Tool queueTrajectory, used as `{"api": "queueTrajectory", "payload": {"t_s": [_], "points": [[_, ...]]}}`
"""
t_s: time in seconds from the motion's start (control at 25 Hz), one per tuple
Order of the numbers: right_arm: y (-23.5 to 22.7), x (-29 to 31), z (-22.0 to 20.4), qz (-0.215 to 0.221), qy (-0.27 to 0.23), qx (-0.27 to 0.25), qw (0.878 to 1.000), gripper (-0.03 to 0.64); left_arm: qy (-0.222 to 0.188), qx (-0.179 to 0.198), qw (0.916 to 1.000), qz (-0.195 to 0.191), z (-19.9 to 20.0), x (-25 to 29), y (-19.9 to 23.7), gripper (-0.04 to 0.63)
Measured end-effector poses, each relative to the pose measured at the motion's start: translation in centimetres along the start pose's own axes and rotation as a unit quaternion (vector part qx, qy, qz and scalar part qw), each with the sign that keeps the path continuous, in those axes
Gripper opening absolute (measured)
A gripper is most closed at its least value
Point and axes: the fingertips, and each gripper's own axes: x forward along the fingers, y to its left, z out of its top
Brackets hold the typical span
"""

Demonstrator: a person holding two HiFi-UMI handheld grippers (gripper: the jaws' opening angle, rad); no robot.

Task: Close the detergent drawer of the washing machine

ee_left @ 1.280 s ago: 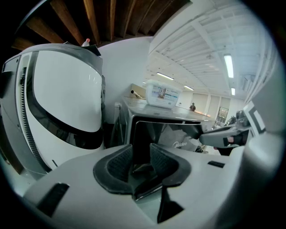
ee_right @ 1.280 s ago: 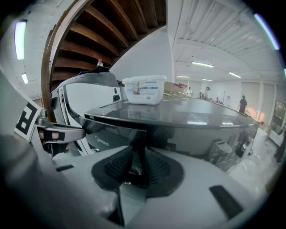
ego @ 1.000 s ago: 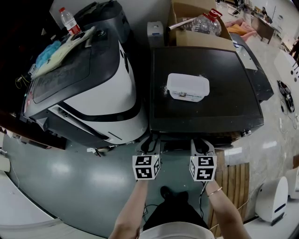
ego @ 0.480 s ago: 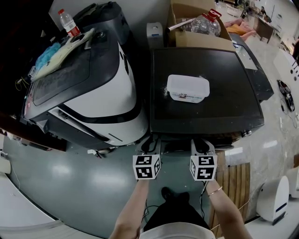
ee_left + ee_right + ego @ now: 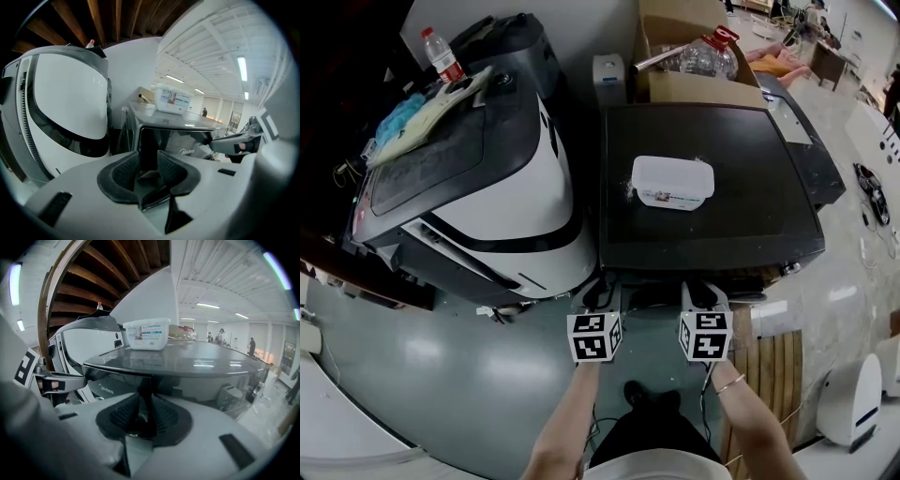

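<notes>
Left tongs [image 5: 148, 158]: jaws part-open, pads clear of each other, nothing clamped; a dark upright edge of the machine front lines up with the gap, but it looks to lie beyond the tips. Right tongs [image 5: 145, 399]: also part-open, gap a little narrower, with a similar dark edge in line with it. I cannot tell whether that edge sits in the gap or behind it. Both tongs are held side by side, tilted downward, just in front of the upper front of the washing machine [image 5: 750, 216]. The dark-framed glossy panel [image 5: 176, 143] carrying the maker's logo lies between the two tongs, and I take it for the detergent drawer. In the head view the machine's top hides it, so how far out it stands is unclear. Judgement on handling: a light, rigid plastic drawer on runners, with a smooth face that the pads could skid on. It needs no grip; press flat and square near the middle of the front so it does not skew and bind. Expect slight resistance at the end of travel. A white plastic box [image 5: 672, 182] sits on the machine's top, and a white-and-black appliance [image 5: 516, 197] stands just beside it.
</notes>
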Motion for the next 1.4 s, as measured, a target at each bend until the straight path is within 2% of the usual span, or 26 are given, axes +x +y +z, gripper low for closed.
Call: {"api": "queueTrajectory", "payload": {"t_s": [0.36, 0.64, 1.4], "points": [[1.0, -2.1, 1.0, 0.020, -0.025, -0.002, 0.999, 0.086, -0.017, -0.004, 0.9998, 0.009, 0.5, -2.3, 0.2, 0.104], [2.3, -4.6, 2.5, 0.048, -0.054, 0.008, 0.997, 0.086, -0.033, 0.009, 0.9993, 0.012, 1.1, -4.6, -0.1, 0.089], [2.1, -13.0, 4.9, 0.084, -0.132, 0.017, 0.987, 0.064, -0.092, 0.037, 0.9948, 0.021, 3.7, -11.6, -3.3, 0.029]]}}
